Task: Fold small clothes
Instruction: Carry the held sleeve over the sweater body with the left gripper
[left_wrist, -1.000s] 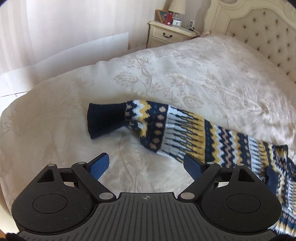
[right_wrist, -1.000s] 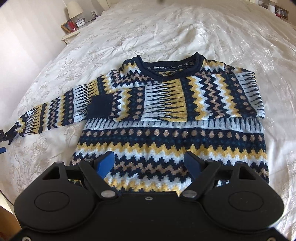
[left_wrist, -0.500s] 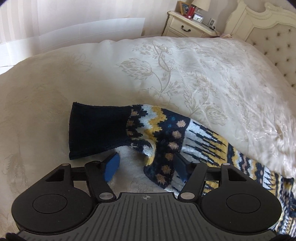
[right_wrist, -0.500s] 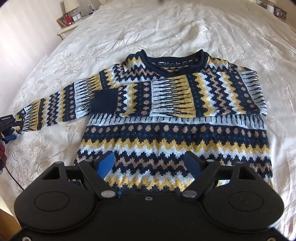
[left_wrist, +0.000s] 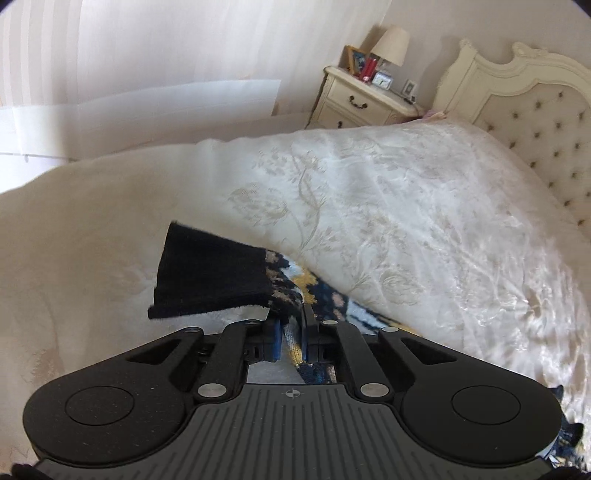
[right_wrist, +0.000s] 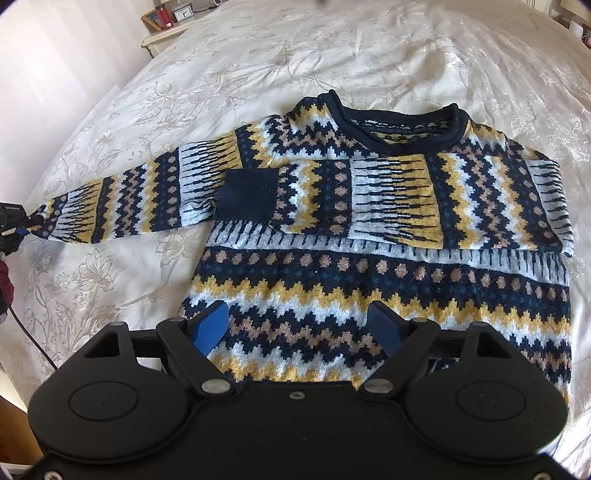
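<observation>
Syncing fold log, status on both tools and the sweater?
Left tool shut on outstretched sleeve near cuff. Right tool open above sweater hem. Other sleeve already folded across chest. Nothing in the way.

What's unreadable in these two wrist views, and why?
- Left wrist: the sleeve fabric pinched inside the left claw is hidden by its fingers.
- Left wrist: the navy-yellow-white knitted sweater is mostly cut off; only its outstretched sleeve shows.
- Right wrist: the sweater's hem is covered by the open right claw.
- Right wrist: the neck label is too small to read.
</observation>
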